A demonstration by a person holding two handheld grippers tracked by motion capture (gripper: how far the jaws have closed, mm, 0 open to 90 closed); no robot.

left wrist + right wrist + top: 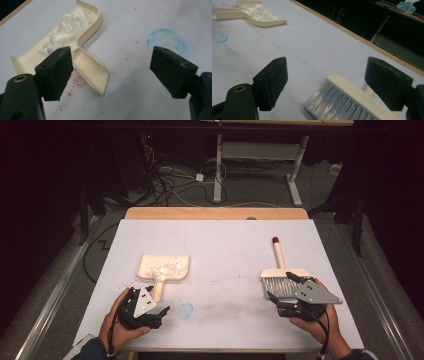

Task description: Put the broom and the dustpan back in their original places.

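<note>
A: Left gripper [150, 307]: jaws apart, empty. Where is the dustpan [163, 268]?

B: Just ahead, handle pointing back at it.

A: Right gripper [284, 287]?

B: Jaws apart, straddling the brush [284, 279] bristles; handle runs away.

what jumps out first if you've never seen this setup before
Probably the cream dustpan on the left of the white table, with a heap of white scraps in its tray, and the left gripper open just short of its handle. On the right lies a cream brush with grey bristles, its red-tipped handle pointing away, and the right gripper open over the bristles.
</note>
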